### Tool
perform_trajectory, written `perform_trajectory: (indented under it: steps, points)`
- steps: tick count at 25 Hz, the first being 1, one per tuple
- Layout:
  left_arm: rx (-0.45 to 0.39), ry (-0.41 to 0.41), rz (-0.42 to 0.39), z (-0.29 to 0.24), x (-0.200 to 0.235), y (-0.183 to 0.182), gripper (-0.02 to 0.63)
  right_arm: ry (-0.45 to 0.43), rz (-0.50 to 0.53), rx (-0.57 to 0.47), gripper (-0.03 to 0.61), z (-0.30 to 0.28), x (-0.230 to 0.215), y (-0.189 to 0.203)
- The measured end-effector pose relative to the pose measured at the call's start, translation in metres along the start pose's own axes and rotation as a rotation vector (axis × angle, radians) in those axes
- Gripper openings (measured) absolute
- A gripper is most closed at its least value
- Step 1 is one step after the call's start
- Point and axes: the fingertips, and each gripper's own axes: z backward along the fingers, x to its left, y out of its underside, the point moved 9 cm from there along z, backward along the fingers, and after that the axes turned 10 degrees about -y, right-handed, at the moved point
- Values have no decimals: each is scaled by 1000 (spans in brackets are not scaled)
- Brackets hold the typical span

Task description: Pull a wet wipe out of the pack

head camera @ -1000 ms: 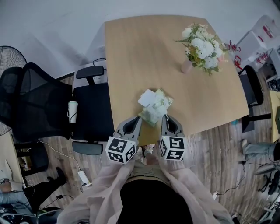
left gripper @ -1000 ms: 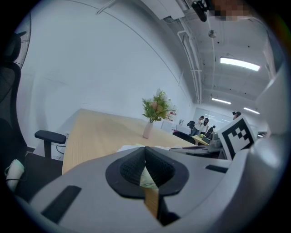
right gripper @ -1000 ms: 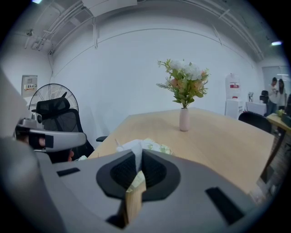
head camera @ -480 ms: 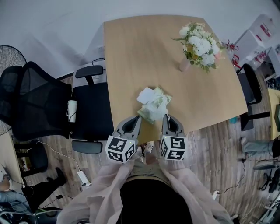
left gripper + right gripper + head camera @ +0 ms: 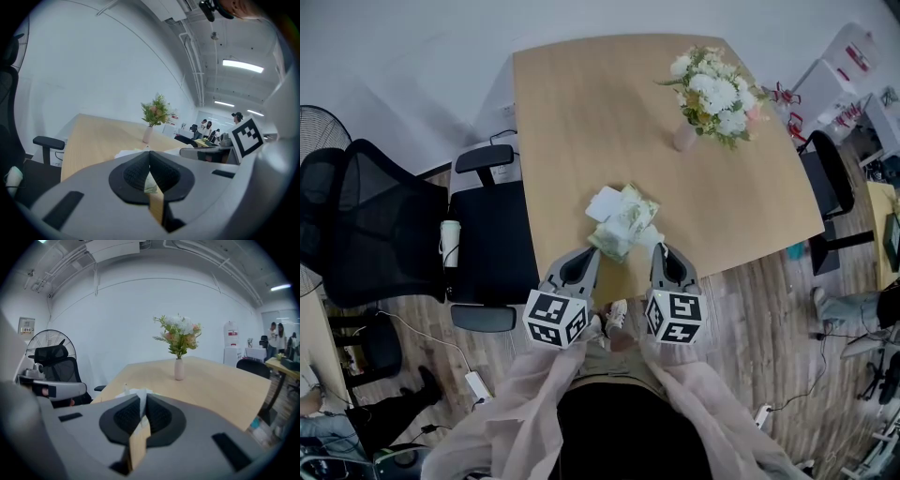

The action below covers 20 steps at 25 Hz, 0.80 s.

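Note:
The wet wipe pack (image 5: 626, 225), pale green and white, lies on the wooden table (image 5: 581, 122) near its front edge. A white flap or sheet (image 5: 605, 202) sticks out at its far left. My left gripper (image 5: 589, 255) points at the pack's near left corner and its jaws are shut. In the left gripper view (image 5: 149, 159) a sliver of the pack (image 5: 150, 184) shows through the slit. My right gripper (image 5: 660, 249) sits just right of the pack, also shut (image 5: 143, 401). The white pack top (image 5: 136, 393) shows beyond it. I see nothing clamped.
A vase of flowers (image 5: 712, 89) stands at the table's far right. A black office chair (image 5: 487, 225) is pushed against the table's left side, with a fan (image 5: 319, 131) behind it. Another chair (image 5: 825, 183) stands at the right. People stand far off (image 5: 206, 127).
My right gripper has drifted slightly to the right and up. The left gripper and the pack have kept their places. Both pairs of jaws stayed shut.

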Motion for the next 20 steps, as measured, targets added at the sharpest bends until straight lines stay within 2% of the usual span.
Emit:
perform_trajectory:
  steps: [12, 20]
  points:
    - [-20, 3, -25, 0, -3, -8, 11, 39, -7, -62, 14, 22, -19, -15]
    - [-47, 19, -34, -3, -6, -21, 11, 24, -20, -135, 14, 38, -27, -37]
